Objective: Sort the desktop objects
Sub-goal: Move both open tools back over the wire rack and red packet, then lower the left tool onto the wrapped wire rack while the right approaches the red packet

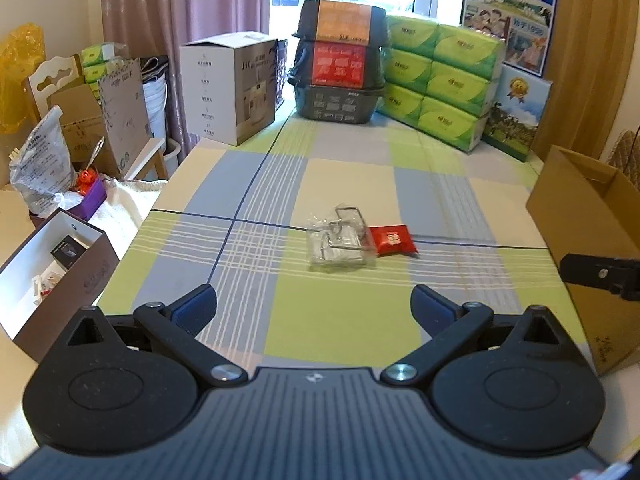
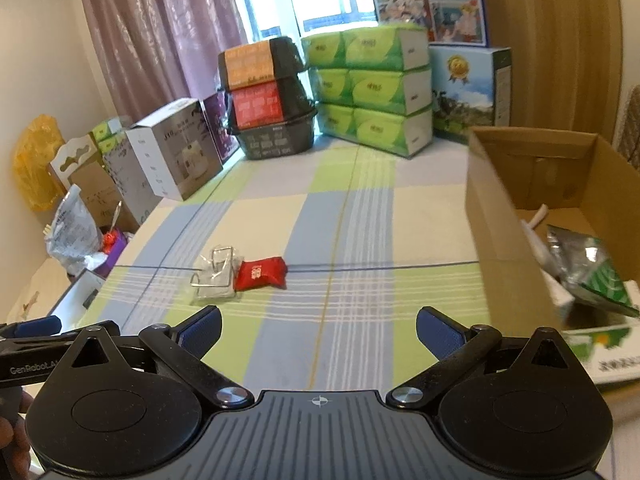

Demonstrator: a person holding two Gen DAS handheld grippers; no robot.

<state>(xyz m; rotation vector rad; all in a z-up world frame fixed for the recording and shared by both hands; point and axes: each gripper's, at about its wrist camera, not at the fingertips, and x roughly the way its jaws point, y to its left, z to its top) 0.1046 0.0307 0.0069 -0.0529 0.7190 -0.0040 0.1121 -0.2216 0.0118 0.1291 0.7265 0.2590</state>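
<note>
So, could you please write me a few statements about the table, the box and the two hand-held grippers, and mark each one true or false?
1. The small red packet lies touching the clear plastic bag with wire clips. True.
2. The left hand-held gripper is shut on the red packet. False: it is open and holds nothing; the packet lies on the checked tablecloth ahead of it.
3. The open brown cardboard box already holds a crumpled silver and green bag. True.
4. The right hand-held gripper is shut. False: its jaws stand wide apart.
5. The stacked green tissue packs stand inside the cardboard box. False: they stand at the far end of the table, by the window.
</note>
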